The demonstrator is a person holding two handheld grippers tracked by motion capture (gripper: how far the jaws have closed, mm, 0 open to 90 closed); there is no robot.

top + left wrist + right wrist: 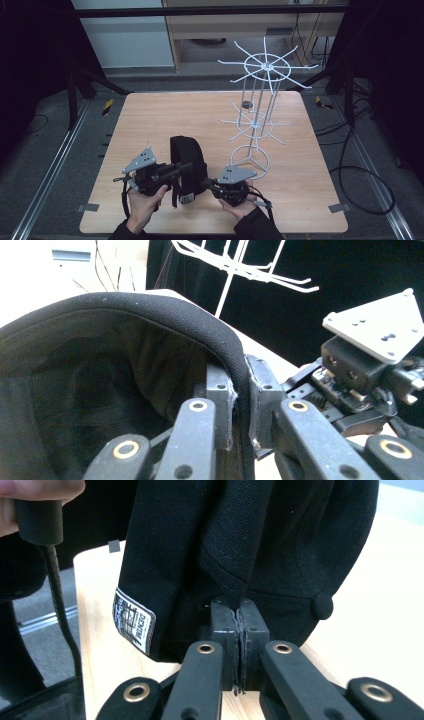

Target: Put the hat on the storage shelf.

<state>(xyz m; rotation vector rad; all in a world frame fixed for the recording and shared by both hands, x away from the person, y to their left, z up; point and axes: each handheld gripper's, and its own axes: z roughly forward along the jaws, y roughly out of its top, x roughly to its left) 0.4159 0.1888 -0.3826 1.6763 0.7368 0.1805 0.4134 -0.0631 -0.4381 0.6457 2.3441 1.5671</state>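
A black cap (186,152) stands on edge on the wooden table (150,115), near the front and between both hands. My left gripper (187,168) reaches in from the left and is shut on the cap's bound rim (220,335), with the pads (219,390) squeezing the edge. From the right, my right gripper (208,184) is shut on a fold of the cap's black cloth (250,540). Its pads (224,622) meet on the fabric. A woven white label (134,621) and the cap's top button (324,607) show in the right gripper view.
A white wire display rack (257,115) with radiating hooks stands at the back right of the table, with its ring base close to my right gripper. A small dark round object (246,104) lies beside it. Cables run over the floor on the right.
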